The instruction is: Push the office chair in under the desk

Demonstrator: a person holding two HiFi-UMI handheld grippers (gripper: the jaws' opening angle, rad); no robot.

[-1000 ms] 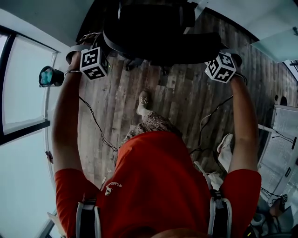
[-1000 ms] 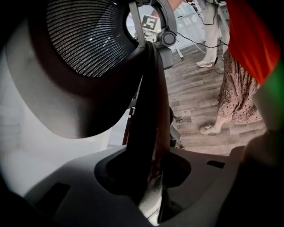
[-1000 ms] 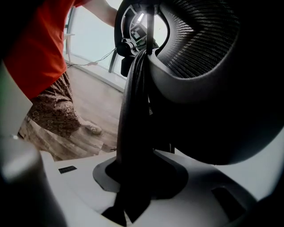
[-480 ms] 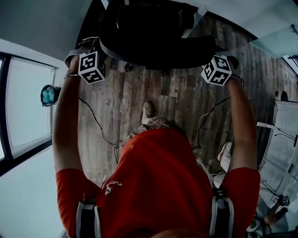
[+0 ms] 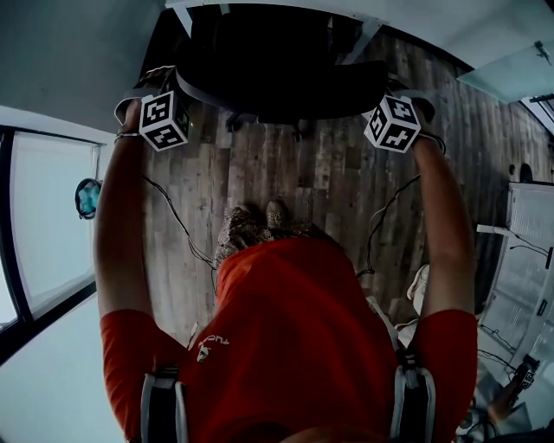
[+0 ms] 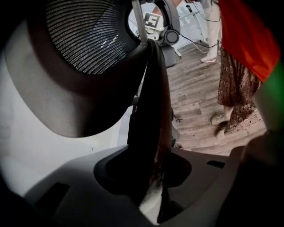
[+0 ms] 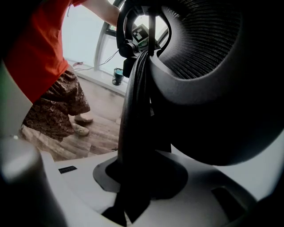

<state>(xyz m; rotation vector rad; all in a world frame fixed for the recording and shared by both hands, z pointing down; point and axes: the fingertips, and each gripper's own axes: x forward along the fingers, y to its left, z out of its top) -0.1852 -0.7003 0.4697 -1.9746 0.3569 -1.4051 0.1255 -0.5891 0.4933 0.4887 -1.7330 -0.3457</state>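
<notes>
Left tongs (image 6: pixel 153 190) and right tongs (image 7: pixel 133 190) each clamp the top rim (image 6: pixel 148 111) of the black office chair (image 5: pixel 286 69), jaws closed partway on it, one near either end. Just beyond the tongs the chair sits partly under the white desk (image 5: pixel 260 5). On the person's side of the tongs, cables (image 5: pixel 177 227) trail over the plank floor (image 5: pixel 329 182) beside the person's shoe (image 5: pixel 275 212) — a teal-topped object (image 5: pixel 87 197) sits by the window, left of the left tongs.
</notes>
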